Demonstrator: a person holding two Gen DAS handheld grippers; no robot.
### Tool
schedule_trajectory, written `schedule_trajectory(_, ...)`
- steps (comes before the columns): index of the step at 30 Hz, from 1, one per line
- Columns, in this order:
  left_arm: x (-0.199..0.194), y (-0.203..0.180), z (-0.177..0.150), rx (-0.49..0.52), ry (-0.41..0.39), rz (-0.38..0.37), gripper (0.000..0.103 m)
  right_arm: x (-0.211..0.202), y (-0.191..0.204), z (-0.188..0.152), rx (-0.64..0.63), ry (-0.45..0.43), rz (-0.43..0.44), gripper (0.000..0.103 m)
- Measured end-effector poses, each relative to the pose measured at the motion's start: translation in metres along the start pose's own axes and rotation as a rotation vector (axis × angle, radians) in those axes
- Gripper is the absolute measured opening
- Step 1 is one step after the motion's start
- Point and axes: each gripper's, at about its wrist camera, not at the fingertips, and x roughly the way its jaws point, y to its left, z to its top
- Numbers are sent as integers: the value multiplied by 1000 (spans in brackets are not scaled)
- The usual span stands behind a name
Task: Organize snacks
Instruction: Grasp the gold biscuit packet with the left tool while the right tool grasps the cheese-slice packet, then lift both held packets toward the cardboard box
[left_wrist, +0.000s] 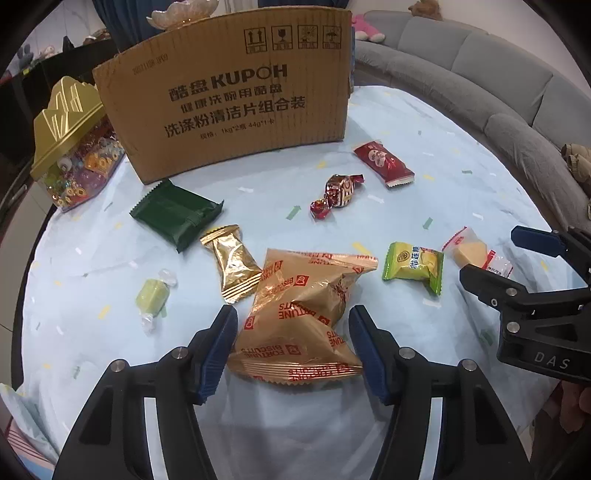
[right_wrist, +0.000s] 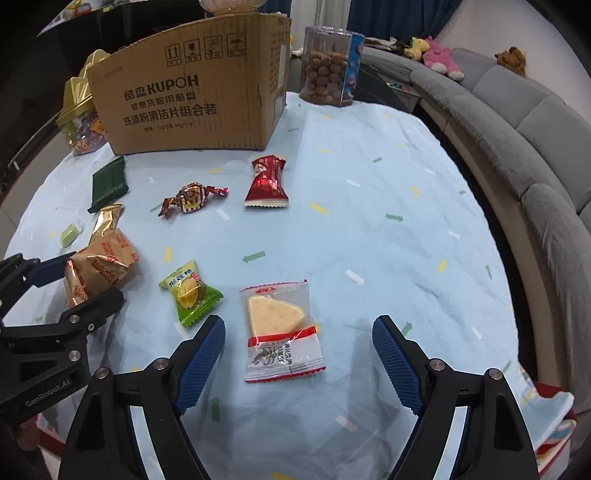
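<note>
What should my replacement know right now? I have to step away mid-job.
Left gripper: jaws open, either side of the fortune biscuit bag, not closed on it.
Right gripper: jaws open, around the cheese snack.
Cardboard box stands at the back of the table.
Done: nothing visibly sorted; the box's inside is hidden.
Left: every loose snack, including the green packet, red packet and durian candy.

The cardboard box (right_wrist: 192, 99) hides most of the gold-lidded candy jar (right_wrist: 79, 110) and its own interior.
</note>
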Motion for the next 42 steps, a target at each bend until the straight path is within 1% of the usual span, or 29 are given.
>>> schedule_trajectory(1, 0, 0, 0, -5, 0, -3, 62, 1, -1, 0, 5, 4, 5, 79)
schedule_trajectory(3, 0, 0, 1, -14, 2, -6, 62, 4, -2, -1, 11, 18, 13, 71)
schedule_trajectory(7, 0, 0, 1, -29, 2, -10, 62, 6, -3, -1, 20, 25, 29, 67)
schedule_trajectory(8, 0, 0, 1, -30, 2, -11, 61, 6, -3, -1, 20, 23, 33, 64)
schedule_trajectory(10, 0, 0, 1, -31, 0, -14, 60, 5, -2, -1, 18, 20, 42, 59)
schedule_trajectory(12, -1, 0, 1, -33, -5, -17, 59, 4, 0, -1, 8, 16, 54, 47)
schedule_trajectory(14, -2, 0, 1, -32, -12, -19, 56, 3, 3, -1, -6, 12, 63, 40)
schedule_trajectory(17, -6, -1, 2, -30, -26, -17, 54, 3, 2, -1, -2, 13, 66, 36)
schedule_trajectory(29, -15, -1, 6, -22, -52, -10, 46, -3, 0, 1, 4, 1, 68, 33)
schedule_trajectory(42, -26, 0, 6, -28, -86, -15, 43, -15, -2, 4, 9, -35, 60, 33)
